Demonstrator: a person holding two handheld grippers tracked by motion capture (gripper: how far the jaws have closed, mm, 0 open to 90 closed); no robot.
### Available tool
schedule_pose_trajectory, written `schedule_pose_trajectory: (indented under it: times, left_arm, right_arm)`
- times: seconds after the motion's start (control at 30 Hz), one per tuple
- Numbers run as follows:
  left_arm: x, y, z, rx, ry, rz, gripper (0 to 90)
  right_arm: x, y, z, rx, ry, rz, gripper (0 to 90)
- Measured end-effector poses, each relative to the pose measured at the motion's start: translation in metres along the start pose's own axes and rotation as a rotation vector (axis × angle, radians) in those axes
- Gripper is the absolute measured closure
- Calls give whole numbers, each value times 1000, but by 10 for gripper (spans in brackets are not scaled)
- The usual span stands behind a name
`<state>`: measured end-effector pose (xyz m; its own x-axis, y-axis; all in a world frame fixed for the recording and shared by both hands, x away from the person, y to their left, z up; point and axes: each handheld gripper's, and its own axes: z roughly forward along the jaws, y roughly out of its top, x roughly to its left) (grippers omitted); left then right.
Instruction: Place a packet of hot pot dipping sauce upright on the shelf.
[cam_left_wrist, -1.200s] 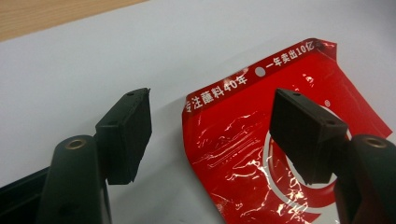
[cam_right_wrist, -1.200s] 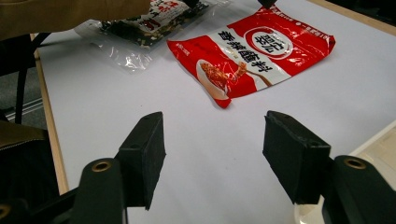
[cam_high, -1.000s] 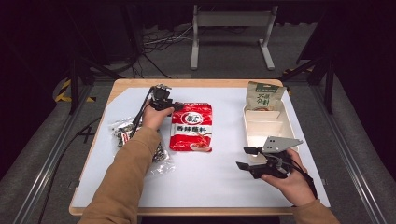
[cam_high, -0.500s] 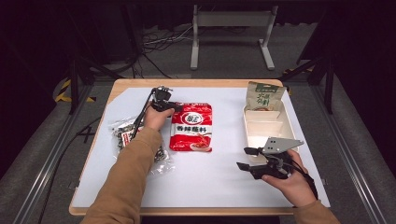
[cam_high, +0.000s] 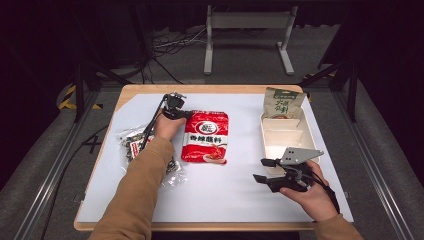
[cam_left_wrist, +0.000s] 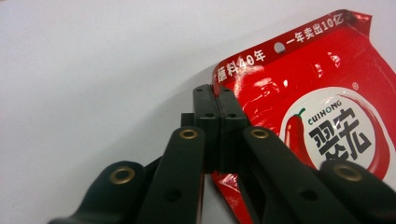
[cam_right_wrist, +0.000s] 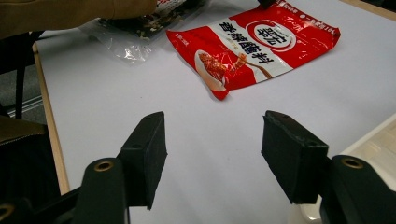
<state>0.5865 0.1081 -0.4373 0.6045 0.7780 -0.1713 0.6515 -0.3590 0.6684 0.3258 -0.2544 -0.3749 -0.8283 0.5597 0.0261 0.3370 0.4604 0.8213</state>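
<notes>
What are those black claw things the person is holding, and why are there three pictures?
They are hand-held grabbers, each with two black jaws that squeeze together like tongs. One picture is taken from a camera high above the white table. The other two come from small cameras riding on the grabbers, looking along their jaws.

The left gripper has its jaws pressed together on the top corner of the red sauce packet. The right gripper is open, holding nothing, just above the table near the person.

Also on the table: a clear bag with dark bits inside, partly under the person's left sleeve, a white tray with compartments, and a green and brown pouch at the tray's far end.
</notes>
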Motion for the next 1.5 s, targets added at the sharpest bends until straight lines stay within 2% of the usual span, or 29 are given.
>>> schedule_pose_trajectory:
  times: [0.13,0.2,0.27,0.5,0.77,0.8,0.87,0.9,1.07,1.23,1.37,1.5]
  left_arm:
    - [0,2,-8,-1,-1,0,900]
    - [0,3,-14,6,-9,-27,900]
    - [0,5,-21,3,-15,-34,900]
    - [-10,8,-39,-48,-50,31,900]
    - [-23,11,-70,-120,-130,76,900]
    - [-23,11,-70,-120,-130,76,900]
    - [-28,10,-84,-154,-156,90,900]
    - [-28,10,-84,-154,-156,90,900]
    - [-37,7,-110,-219,-202,118,900]
    - [-48,6,-133,-270,-224,158,900]
    - [-59,0,-154,-315,-235,208,900]
    - [-68,-5,-166,-345,-257,231,900]
  right_arm:
    - [-1,0,-1,-2,-1,3,409]
    - [-1,0,-1,-2,-1,4,411]
    - [-1,0,-1,0,-2,4,414]
    - [0,0,1,4,3,6,415]
    - [-2,0,2,-1,2,14,416]
    - [-2,0,2,-1,2,14,416]
    - [-4,1,3,-5,1,19,416]
    - [-4,1,3,-5,1,19,416]
    - [-5,6,5,-11,1,20,435]
    - [-7,13,7,-21,-1,23,445]
    - [-8,17,8,-30,-8,22,440]
    - [-9,20,10,-33,-12,23,434]
